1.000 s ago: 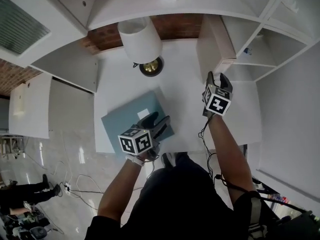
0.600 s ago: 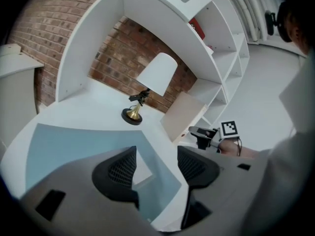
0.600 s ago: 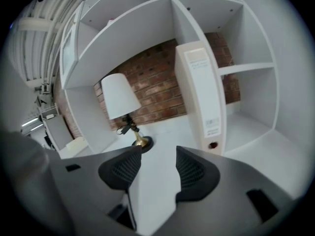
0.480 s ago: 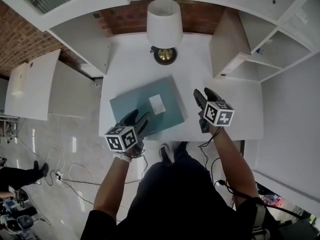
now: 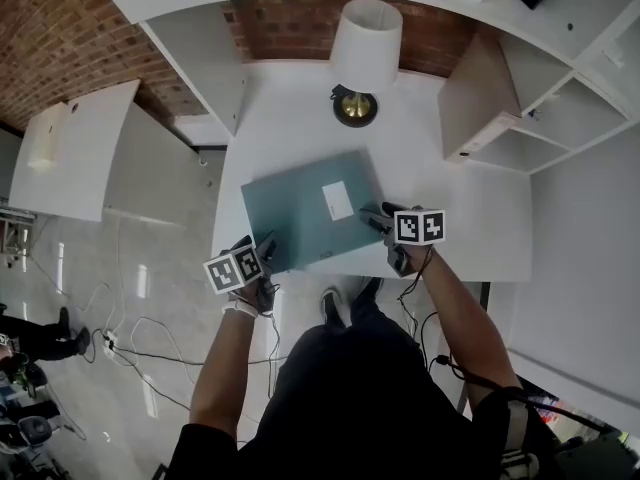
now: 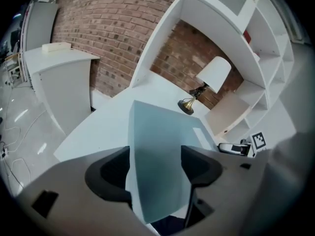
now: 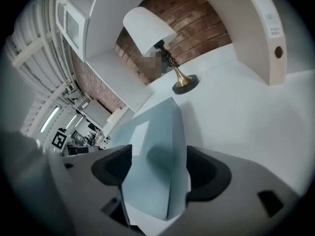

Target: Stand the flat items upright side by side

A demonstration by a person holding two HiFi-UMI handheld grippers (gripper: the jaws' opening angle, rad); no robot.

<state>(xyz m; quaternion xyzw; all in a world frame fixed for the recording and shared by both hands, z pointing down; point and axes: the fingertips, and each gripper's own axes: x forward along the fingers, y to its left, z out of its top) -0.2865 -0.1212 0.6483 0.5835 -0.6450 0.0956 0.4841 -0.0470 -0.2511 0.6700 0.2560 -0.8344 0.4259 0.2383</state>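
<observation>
Left tool [image 5: 258, 250], right tool [image 5: 374, 214]: jaws just opened, folder [image 5: 296, 216] corners between, not clamped. To be closed evenly before lifting upright.

Left tool [image 5: 260, 248], right tool [image 5: 372, 216]: jaws just opening, flat item [image 5: 300, 218] between.

The folder [image 5: 300, 223] lies flat on the table [image 5: 470, 218], the lamp [image 5: 365, 48] behind it, the shelf unit [image 5: 480, 108] to its right.

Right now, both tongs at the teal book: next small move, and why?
Probably close both. The left tongs and right tongs have just been opening, and each straddles a near corner of the flat-lying teal book, pads not yet pressing.
</observation>
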